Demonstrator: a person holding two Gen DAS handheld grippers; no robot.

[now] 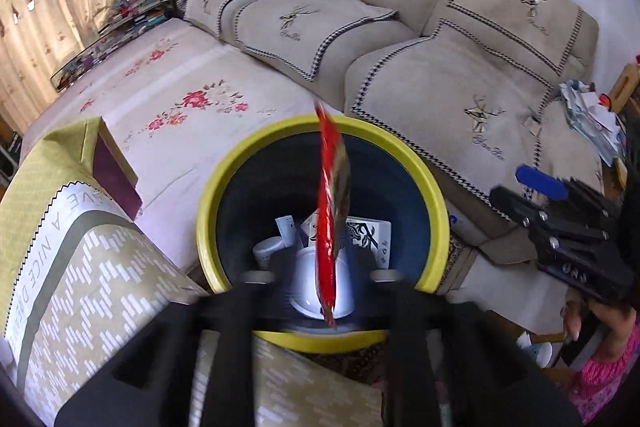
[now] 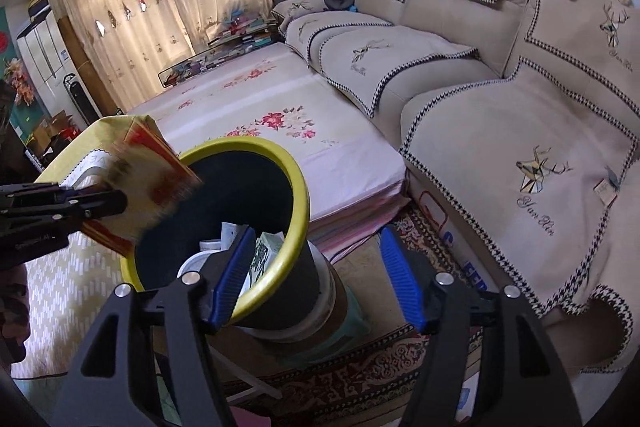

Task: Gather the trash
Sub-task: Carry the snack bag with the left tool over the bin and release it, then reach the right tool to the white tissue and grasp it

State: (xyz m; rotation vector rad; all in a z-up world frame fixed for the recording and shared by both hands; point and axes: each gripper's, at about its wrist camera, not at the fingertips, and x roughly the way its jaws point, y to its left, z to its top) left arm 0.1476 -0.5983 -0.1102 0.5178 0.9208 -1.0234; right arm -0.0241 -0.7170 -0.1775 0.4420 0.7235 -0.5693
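Observation:
A yellow-rimmed bin [image 1: 434,187] with a dark inside holds white cups and paper cartons. A red snack wrapper [image 1: 330,211] hangs edge-on over the bin's mouth, between the fingers of my left gripper [image 1: 322,277], whose jaws stand wide apart and do not touch it. In the right wrist view the wrapper [image 2: 160,179] is blurred beside the left gripper's fingertips [image 2: 116,203] at the bin's rim [image 2: 298,195]. My right gripper [image 2: 316,275] is open and empty, its blue pads either side of the bin's right edge; it also shows in the left wrist view [image 1: 540,187].
A gold patterned gift bag [image 1: 80,267] stands left of the bin. A beige sofa [image 2: 500,115] runs behind and to the right. A floral-covered mattress [image 2: 280,131] lies behind the bin. A patterned rug [image 2: 380,359] covers the floor. The bin stands on a green stool [image 2: 352,327].

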